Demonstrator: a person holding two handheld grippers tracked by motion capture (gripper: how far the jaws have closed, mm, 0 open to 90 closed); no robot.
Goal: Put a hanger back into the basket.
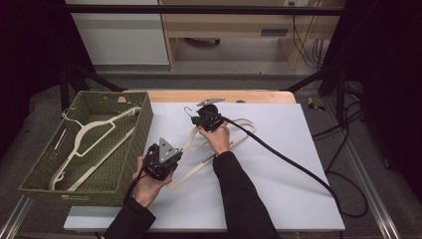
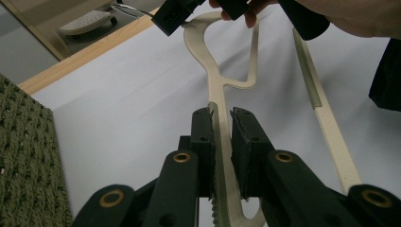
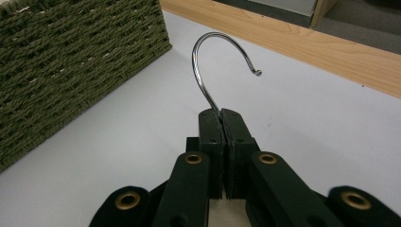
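Your white tabletop (image 1: 278,164) fills the frame's middle; the green woven basket (image 1: 130,149) sits at left with a cream hanger (image 1: 87,137) inside. Another cream hanger (image 1: 196,167) lies at centre. Your left tool (image 1: 166,160) clamps its arm; your right tool (image 1: 203,118) pinches its chrome hook (image 3: 208,71). No writing is legible anywhere.
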